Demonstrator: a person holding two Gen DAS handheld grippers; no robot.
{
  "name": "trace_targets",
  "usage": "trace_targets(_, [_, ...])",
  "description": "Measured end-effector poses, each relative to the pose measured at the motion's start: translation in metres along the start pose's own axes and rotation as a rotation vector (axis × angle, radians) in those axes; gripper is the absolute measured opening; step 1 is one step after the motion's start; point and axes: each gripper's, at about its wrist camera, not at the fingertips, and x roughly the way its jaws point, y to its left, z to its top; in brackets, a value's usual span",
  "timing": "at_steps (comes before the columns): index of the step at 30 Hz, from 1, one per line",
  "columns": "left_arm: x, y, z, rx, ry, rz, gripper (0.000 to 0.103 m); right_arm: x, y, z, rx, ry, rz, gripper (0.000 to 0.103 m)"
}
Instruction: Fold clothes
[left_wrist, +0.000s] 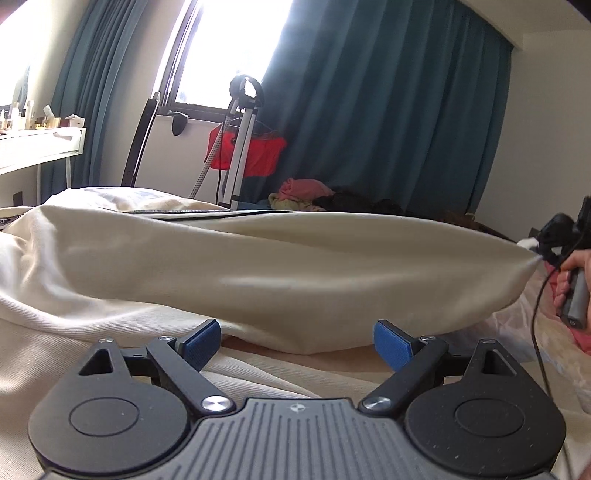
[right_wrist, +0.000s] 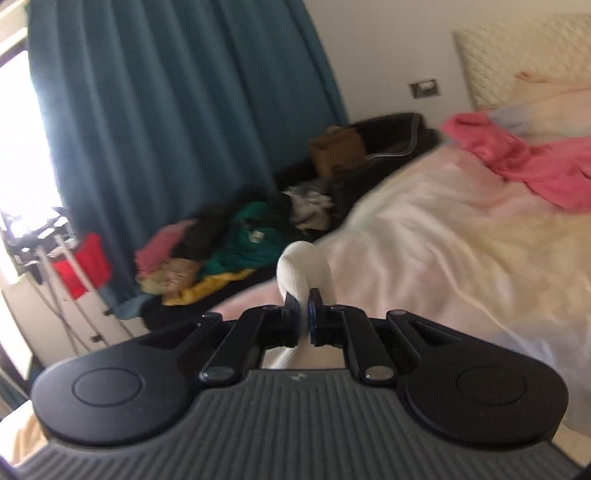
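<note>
Teal curtains (left_wrist: 388, 110) hang beside a bright window (left_wrist: 229, 48). Below the sill stands a metal-framed stand (left_wrist: 240, 147) with a red cloth (left_wrist: 258, 155) draped on it, and a dark chair back (left_wrist: 142, 140) leans near the wall. At the left a white shelf (left_wrist: 40, 142) carries small bottles. On the floor along the curtain lies a heap of pink, green, yellow and dark items (right_wrist: 221, 251), with a brown box (right_wrist: 338, 147) behind it. A quilted headboard (right_wrist: 524, 59) rises behind the bed (right_wrist: 461, 236); a wall socket (right_wrist: 424, 88) sits beside it.
</note>
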Motion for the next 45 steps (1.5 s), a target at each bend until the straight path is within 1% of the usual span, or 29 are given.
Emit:
trace_targets(1, [0.002, 0.001, 0.000, -0.001, 0.009, 0.000, 0.091, 0.005, -0.011, -0.006, 0.042, 0.038, -0.002, 0.013])
trace_targets(4, [0.010, 0.009, -0.002, -0.035, 0.054, 0.004, 0.091, 0.016, -0.049, -0.026, 0.189, 0.141, -0.012, 0.026])
trace_targets(5, [0.014, 0.013, -0.002, -0.055, 0.072, 0.005, 0.091, 0.018, -0.061, -0.032, 0.233, 0.164, 0.009, 0.037])
trace_targets(6, [0.017, 0.018, -0.003, -0.079, 0.090, 0.007, 0.091, 0.017, -0.073, -0.038, 0.275, 0.179, 0.036, 0.052])
trace_targets(7, [0.021, 0.023, -0.003, -0.108, 0.109, 0.011, 0.091, 0.015, -0.085, -0.043, 0.313, 0.182, 0.055, 0.060])
trace_targets(8, [0.025, 0.030, -0.003, -0.143, 0.126, 0.016, 0.091, 0.012, -0.095, -0.048, 0.342, 0.176, 0.066, 0.072])
trace_targets(10, [0.031, 0.044, -0.002, -0.216, 0.150, 0.019, 0.091, 0.006, -0.111, -0.059, 0.385, 0.165, 0.093, 0.074])
trace_targets(12, [0.036, 0.056, -0.001, -0.265, 0.158, 0.026, 0.091, 0.009, -0.125, -0.073, 0.410, 0.193, 0.112, 0.074])
trace_targets(14, [0.039, 0.062, 0.000, -0.280, 0.155, 0.039, 0.091, 0.020, -0.136, -0.081, 0.441, 0.240, 0.098, 0.073])
trace_targets(17, [0.039, 0.067, 0.002, -0.284, 0.142, 0.043, 0.091, 0.032, -0.140, -0.087, 0.488, 0.278, 0.122, 0.072])
trace_targets(19, [0.041, 0.075, 0.003, -0.318, 0.131, 0.029, 0.091, 0.035, -0.136, -0.090, 0.489, 0.290, 0.131, 0.067])
trace_targets(20, [0.042, 0.081, 0.004, -0.354, 0.126, 0.013, 0.091, 0.036, -0.133, -0.091, 0.482, 0.295, 0.132, 0.058])
trace_targets(21, [0.043, 0.088, 0.005, -0.390, 0.122, -0.003, 0.091, 0.037, -0.131, -0.092, 0.475, 0.299, 0.134, 0.042])
trace_targets(23, [0.044, 0.103, 0.006, -0.474, 0.112, -0.038, 0.091, 0.038, -0.126, -0.092, 0.468, 0.311, 0.135, 0.026])
trace_targets(24, [0.044, 0.113, 0.006, -0.534, 0.107, -0.061, 0.090, 0.037, -0.124, -0.092, 0.468, 0.305, 0.141, 0.018])
trace_targets(26, [0.045, 0.132, 0.005, -0.651, 0.100, -0.099, 0.087, 0.031, -0.121, -0.089, 0.451, 0.271, 0.157, 0.013])
trace_targets(29, [0.045, 0.156, 0.000, -0.805, 0.092, -0.130, 0.072, 0.020, -0.117, -0.082, 0.431, 0.221, 0.158, 0.011])
trace_targets(30, [0.045, 0.164, -0.002, -0.857, 0.089, -0.141, 0.066, 0.020, -0.113, -0.077, 0.420, 0.211, 0.153, 0.010])
trace_targets(31, [0.046, 0.170, -0.003, -0.892, 0.092, -0.143, 0.057, 0.020, -0.109, -0.072, 0.408, 0.200, 0.148, 0.010])
trace_targets(32, [0.047, 0.174, -0.004, -0.903, 0.098, -0.140, 0.051, 0.021, -0.104, -0.067, 0.393, 0.188, 0.143, 0.010])
trace_targets(33, [0.047, 0.177, -0.004, -0.906, 0.104, -0.136, 0.038, 0.022, -0.097, -0.059, 0.369, 0.172, 0.137, 0.009])
trace_targets(34, [0.048, 0.181, -0.005, -0.909, 0.110, -0.132, 0.018, 0.025, -0.088, -0.050, 0.347, 0.161, 0.131, 0.009])
trace_targets(35, [0.047, 0.183, -0.005, -0.918, 0.110, -0.137, 0.009, 0.032, -0.078, -0.038, 0.328, 0.160, 0.126, 0.009])
trace_targets(38, [0.044, 0.190, -0.006, -0.954, 0.093, -0.170, 0.008, 0.053, -0.044, 0.002, 0.267, 0.153, 0.110, 0.009])
trace_targets(40, [0.041, 0.193, -0.005, -0.972, 0.078, -0.200, 0.006, 0.059, -0.010, 0.038, 0.191, 0.112, 0.118, 0.009])
trace_targets(41, [0.039, 0.195, -0.005, -0.985, 0.067, -0.221, 0.006, 0.057, 0.007, 0.054, 0.158, 0.074, 0.129, 0.009])
trace_targets(43, [0.036, 0.199, -0.004, -1.015, 0.039, -0.270, 0.006, 0.040, 0.033, 0.079, 0.110, -0.070, 0.158, 0.009])
trace_targets(44, [0.034, 0.199, -0.003, -1.017, 0.029, -0.286, 0.006, 0.028, 0.039, 0.085, 0.076, -0.159, 0.164, 0.009])
trace_targets(45, [0.032, 0.199, -0.002, -1.011, 0.021, -0.297, 0.006, 0.020, 0.040, 0.085, 0.044, -0.220, 0.149, 0.009])
